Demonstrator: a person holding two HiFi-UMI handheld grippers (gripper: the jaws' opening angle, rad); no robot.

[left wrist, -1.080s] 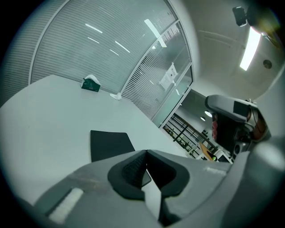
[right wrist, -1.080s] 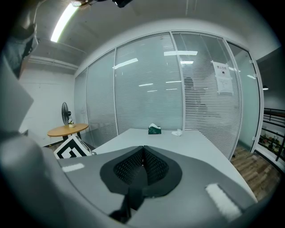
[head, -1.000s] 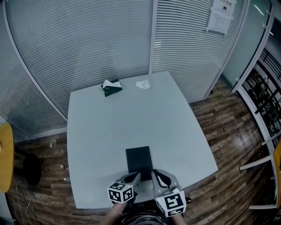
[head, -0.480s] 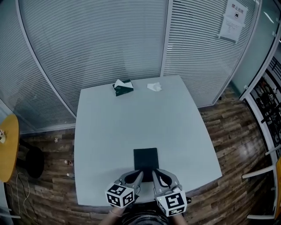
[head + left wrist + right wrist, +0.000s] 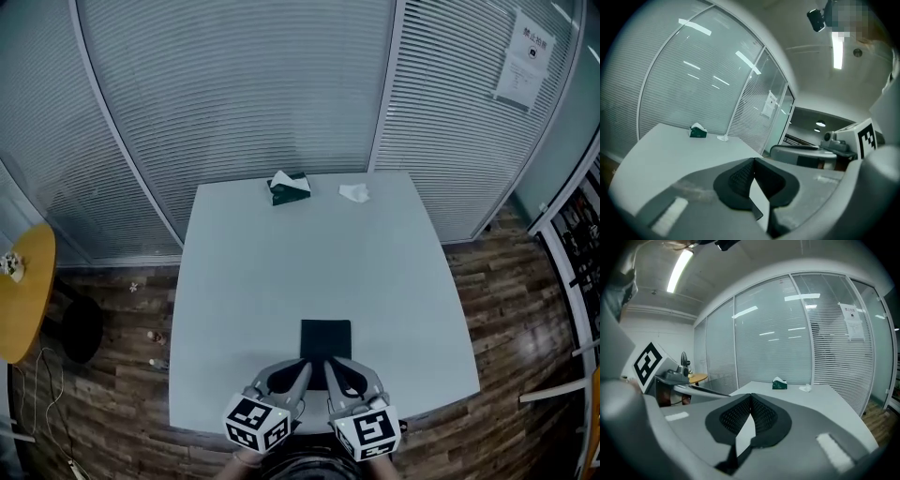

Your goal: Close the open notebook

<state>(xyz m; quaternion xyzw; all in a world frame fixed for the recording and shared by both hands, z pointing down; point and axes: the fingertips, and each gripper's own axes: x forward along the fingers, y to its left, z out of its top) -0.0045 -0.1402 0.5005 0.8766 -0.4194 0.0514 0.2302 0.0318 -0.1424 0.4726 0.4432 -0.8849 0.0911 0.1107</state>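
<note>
Evidently the job looks done: the black notebook (image 5: pixel 325 337) lies shut on the table (image 5: pixel 272 281), so the left gripper (image 5: pixel 302 367) and right gripper (image 5: pixel 333 367) hover above its near end, fingers together, empty.

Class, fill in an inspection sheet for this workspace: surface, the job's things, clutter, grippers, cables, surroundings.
Surface: pale table.
Job's things: dark notebook lying flat near the front edge; it looks closed.
Clutter: tissue box and crumpled tissue at the far edge.
Grippers: left gripper and right gripper both shut, nothing between the jaws, side by side at the front edge.
Cables: thin cable on the floor left of the table.
Surroundings: blinds behind glass walls, wood floor, yellow side table, black stool, notice on the wall.
</note>
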